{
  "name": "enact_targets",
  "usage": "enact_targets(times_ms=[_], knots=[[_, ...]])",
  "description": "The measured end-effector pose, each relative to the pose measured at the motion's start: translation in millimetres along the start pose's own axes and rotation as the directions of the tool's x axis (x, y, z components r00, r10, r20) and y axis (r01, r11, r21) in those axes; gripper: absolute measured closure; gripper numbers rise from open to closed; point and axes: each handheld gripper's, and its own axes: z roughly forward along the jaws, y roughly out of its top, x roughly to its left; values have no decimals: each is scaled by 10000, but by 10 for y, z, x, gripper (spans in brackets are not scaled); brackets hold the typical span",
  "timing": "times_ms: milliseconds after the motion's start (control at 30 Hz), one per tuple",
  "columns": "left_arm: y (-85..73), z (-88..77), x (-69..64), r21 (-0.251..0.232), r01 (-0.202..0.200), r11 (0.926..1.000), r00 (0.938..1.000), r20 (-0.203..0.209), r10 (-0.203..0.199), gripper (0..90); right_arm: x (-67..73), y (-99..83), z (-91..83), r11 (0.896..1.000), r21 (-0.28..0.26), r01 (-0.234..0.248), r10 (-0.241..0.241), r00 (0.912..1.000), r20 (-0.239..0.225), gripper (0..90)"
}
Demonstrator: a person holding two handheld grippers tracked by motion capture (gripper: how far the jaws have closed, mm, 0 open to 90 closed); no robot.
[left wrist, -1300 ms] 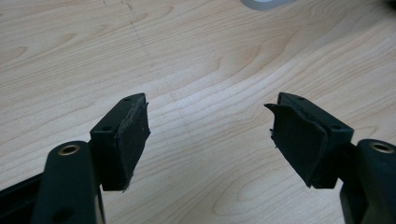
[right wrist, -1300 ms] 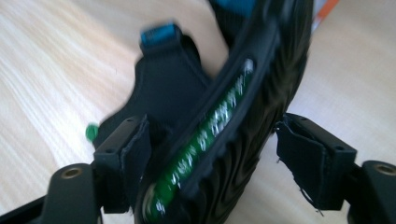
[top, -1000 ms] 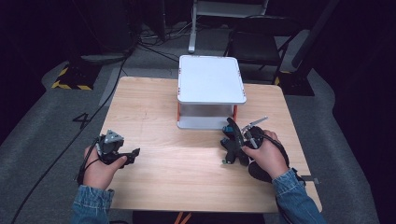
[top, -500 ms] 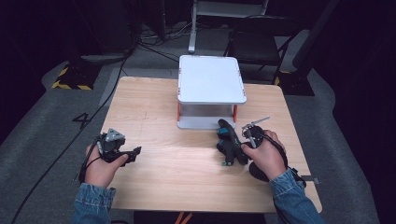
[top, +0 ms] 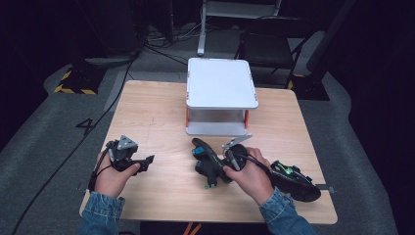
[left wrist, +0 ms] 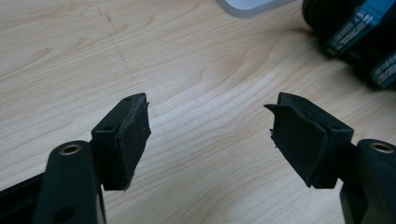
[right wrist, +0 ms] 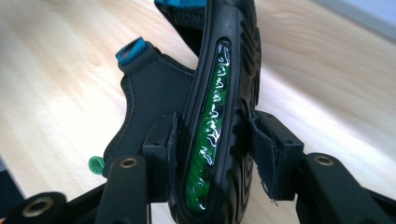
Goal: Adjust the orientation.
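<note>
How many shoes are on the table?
2. One shoe sits mid-table before the white stand, clamped in the right hand-held gripper; the other shoe lies near the right edge, behind that hand.

We see a light wooden tabletop (top: pixel 156 112) with a white two-level stand (top: pixel 221 83) set at its far middle, its flat top carried on orange posts above a lower white shelf. A second black sandal (top: pixel 295 181) with green accents lies near the tabletop's right edge. Beyond it, on the grey floor (top: pixel 44 147), we note a dark chair (top: pixel 266 46), trailing cables and a yellow-and-black striped marking (top: pixel 73 89).
</note>
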Motion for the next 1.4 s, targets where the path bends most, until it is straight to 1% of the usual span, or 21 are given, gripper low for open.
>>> enact_targets(times_ms=[33, 67, 133, 200, 267, 300, 400, 433, 533, 633, 733, 800, 867, 1000, 1067, 1100, 1167, 1233, 1333, 1367, 1400], knots=[[-1, 57, -56, 115, -122, 9999, 9997, 230, 119, 282, 80, 4, 56, 10000, 33, -21, 21, 9999, -157, 534], [0, 118, -113, 230, -394, 9990, 9978, 549, 381, 281, 94, 1, 69, 9999, 109, -74, 75, 9999, -128, 533], [0, 230, -242, 361, -717, 9968, 9923, 1038, 677, 282, 77, -14, 72, 9998, 88, -192, 194, 9996, -199, 530], [2, 320, -349, 410, -1018, 9940, 9868, 1310, 956, 284, 46, -33, 64, 9997, 3, -239, 239, 9993, -303, 527], [6, 372, -427, 406, -1254, 9913, 9823, 1452, 1183, 286, 30, -59, 70, 9999, 73, -107, 109, 9994, -319, 522], [9, 384, -450, 417, -1366, 9898, 9797, 1534, 1287, 286, 28, -73, 76, 10000, -55, -27, 25, 9994, -358, 515], [15, 392, -493, 390, -1459, 9885, 9752, 1737, 1371, 287, 33, -107, 93, 9997, -196, 128, -135, 9992, -379, 487], [12, 391, -509, 356, -1442, 9889, 9759, 1706, 1362, 288, 37, -116, 97, 9993, -282, 226, -234, 9993, -295, 457], [3, 411, -582, 401, -1742, 9839, 9658, 2017, 1628, 303, 46, -144, 94, 9956, -621, 699, -705, 9975, -77, 418], [-9, 462, -708, 440, -2081, 9771, 9538, 2306, 1927, 328, 56, -167, 46, 9913, -1012, 846, -853, 9963, -26, 381], [-10, 529, -822, 440, -2465, 9682, 9393, 2570, 2274, 363, 61, -159, -64, 9849, -1359, 1073, -1069, 9942, 105, 379], [-26, 585, -894, 531, -2621, 9636, 9302, 2795, 2377, 388, 60, -158, -146, 9809, -1563, 1158, -1154, 9933, 112, 379], [-32, 645, -952, 565, -2755, 9596, 9260, 2835, 2492, 402, 48, -166, -206, 9787, -1700, 1155, -1162, 9932, 61, 376], [-36, 765, -1037, 474, -2633, 9636, 9287, 2830, 2398, 499, -43, -221, -298, 9769, -1907, 964, -968, 9953, 71, 380], [-34, 806, -1049, 490, -2833, 9578, 9325, 2476, 2631, 591, -126, -259, -332, 9775, -1951, 801, -784, 9968, 169, 386], [-25, 811, -1031, 539, -2858, 9568, 9305, 2543, 2636, 692, -168, -277, -350, 9770, -2003, 732, -699, 9973, 235, 390], [-5, 806, -990, 465, -2685, 9622, 9285, 2785, 2456, 728, -230, -306, -390, 9765, -2079, 570, -513, 9982, 325, 394], [17, 769, -967, 227, -2568, 9662, 9301, 2775, 2407, 769, -298, -330, -449, 9737, -2241, 420, -341, 9987, 388, 397], [93, 659, -900, -444, -2297, 9722, 9297, 2854, 2327, 806, -371, -350, -528, 9684, -2481, 242, -124, 9987, 490, 397], [124, 629, -880, -646, -2233, 9726, 9285, 2896, 2324, 812, -394, -356, -554, 9671, -2538, 199, -74, 9987, 499, 397], [153, 606, -871, -757, -2257, 9713, 9313, 2757, 2379, 820, -418, -364, -575, 9653, -2605, 162, -23, 9986, 536, 397]])
